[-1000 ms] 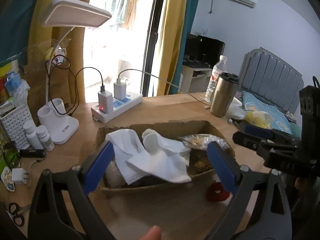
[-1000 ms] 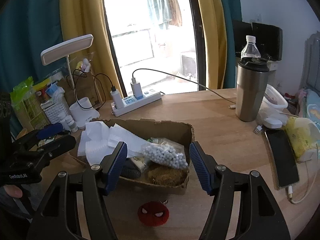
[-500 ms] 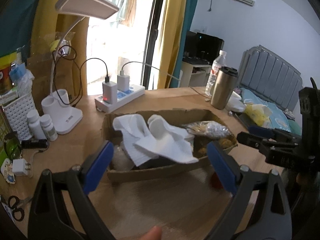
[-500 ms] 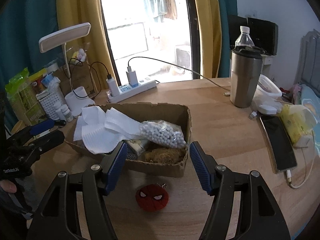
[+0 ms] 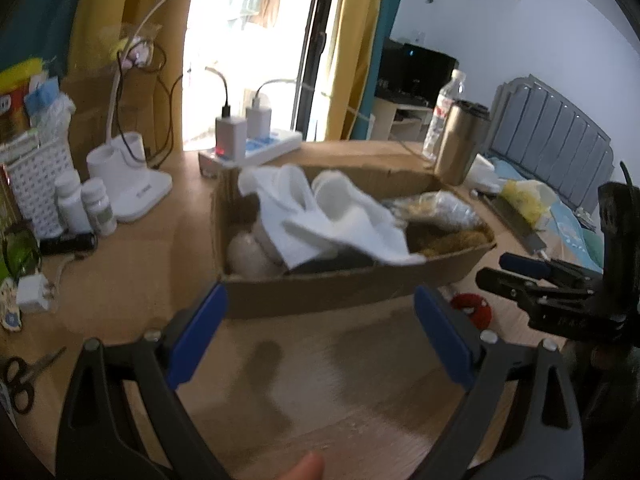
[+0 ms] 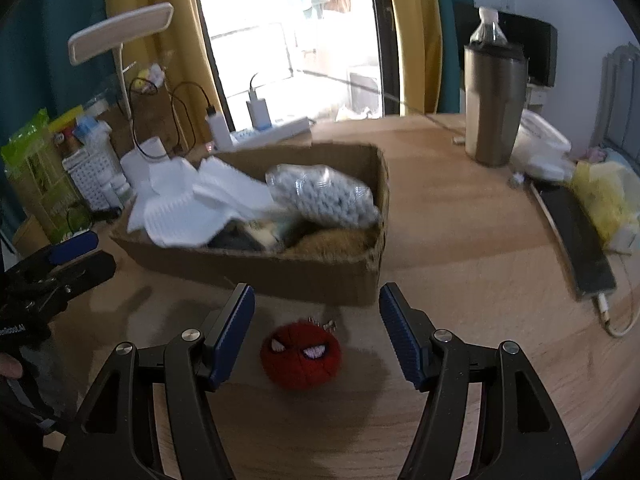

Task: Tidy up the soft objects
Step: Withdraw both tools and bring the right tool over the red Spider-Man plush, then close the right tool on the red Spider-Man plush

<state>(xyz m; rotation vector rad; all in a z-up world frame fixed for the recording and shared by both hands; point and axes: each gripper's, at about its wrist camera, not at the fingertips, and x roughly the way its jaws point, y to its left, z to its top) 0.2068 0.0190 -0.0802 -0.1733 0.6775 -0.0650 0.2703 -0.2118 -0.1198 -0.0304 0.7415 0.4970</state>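
A cardboard box [image 6: 280, 272] on the wooden table holds white cloths [image 6: 200, 204], a bag of white beads [image 6: 324, 196] and a brown fuzzy thing [image 6: 336, 240]. It also shows in the left wrist view [image 5: 340, 296] with the cloths [image 5: 332, 216]. A red spider-mask plush ball [image 6: 301, 354] lies on the table in front of the box, between and just below my right gripper's [image 6: 316, 312] open fingers. My left gripper [image 5: 320, 316] is open and empty in front of the box's near wall. The ball shows at the right in that view [image 5: 472, 308].
A steel tumbler [image 6: 494, 104], a water bottle [image 6: 488, 28], a phone on a cable [image 6: 576, 236] and a yellow packet [image 6: 604, 200] are at the right. A power strip [image 6: 272, 132], desk lamp [image 6: 120, 36], white basket [image 6: 94, 176] and scissors [image 5: 24, 372] are at the left.
Both grippers have drawn back and lowered toward the table. The red ball now lies between the right gripper's fingers. Both stay open.
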